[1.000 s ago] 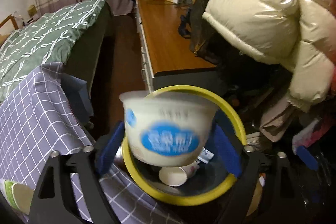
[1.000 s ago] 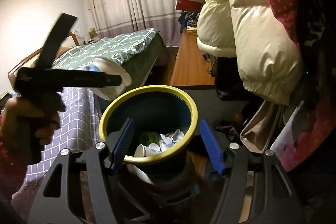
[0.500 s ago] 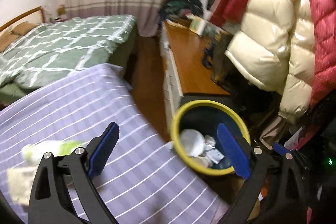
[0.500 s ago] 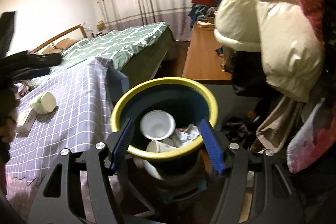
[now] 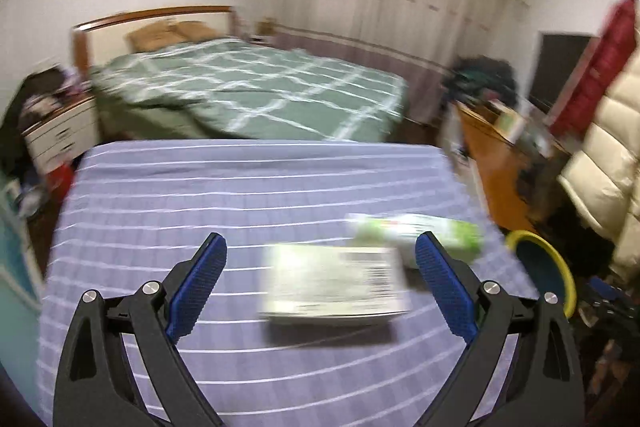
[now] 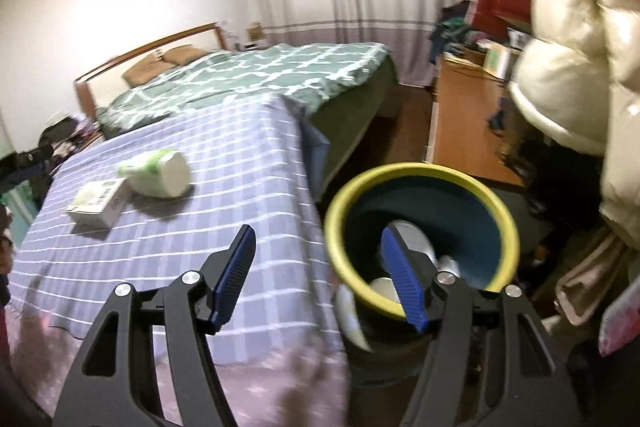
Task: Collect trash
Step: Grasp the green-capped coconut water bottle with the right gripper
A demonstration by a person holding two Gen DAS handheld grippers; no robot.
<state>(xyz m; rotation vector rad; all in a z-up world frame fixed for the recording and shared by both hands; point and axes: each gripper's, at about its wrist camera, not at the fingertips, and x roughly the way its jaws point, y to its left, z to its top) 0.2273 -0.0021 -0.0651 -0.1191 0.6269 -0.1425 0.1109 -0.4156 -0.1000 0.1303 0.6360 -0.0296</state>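
A white carton (image 5: 334,281) lies on the purple checked cloth, also in the right wrist view (image 6: 98,202). A green-and-white cup (image 5: 420,235) lies on its side just beyond it, also in the right wrist view (image 6: 158,173). My left gripper (image 5: 320,281) is open and empty, with the carton between its fingers in view. The yellow-rimmed bin (image 6: 420,231) beside the table holds white cups; it also shows at the right in the left wrist view (image 5: 544,267). My right gripper (image 6: 320,271) is open and empty, over the table edge next to the bin.
The table (image 6: 224,219) under the purple cloth ends next to the bin. A green bed (image 5: 248,91) lies behind it. A wooden dresser (image 6: 460,123) and hanging puffy coats (image 6: 568,39) stand at the right, with clutter on the floor beneath.
My left gripper let the yogurt cup fall into the bin, then swung left to the table over the carton. My right gripper shifted left, so the bin now sits at its right.
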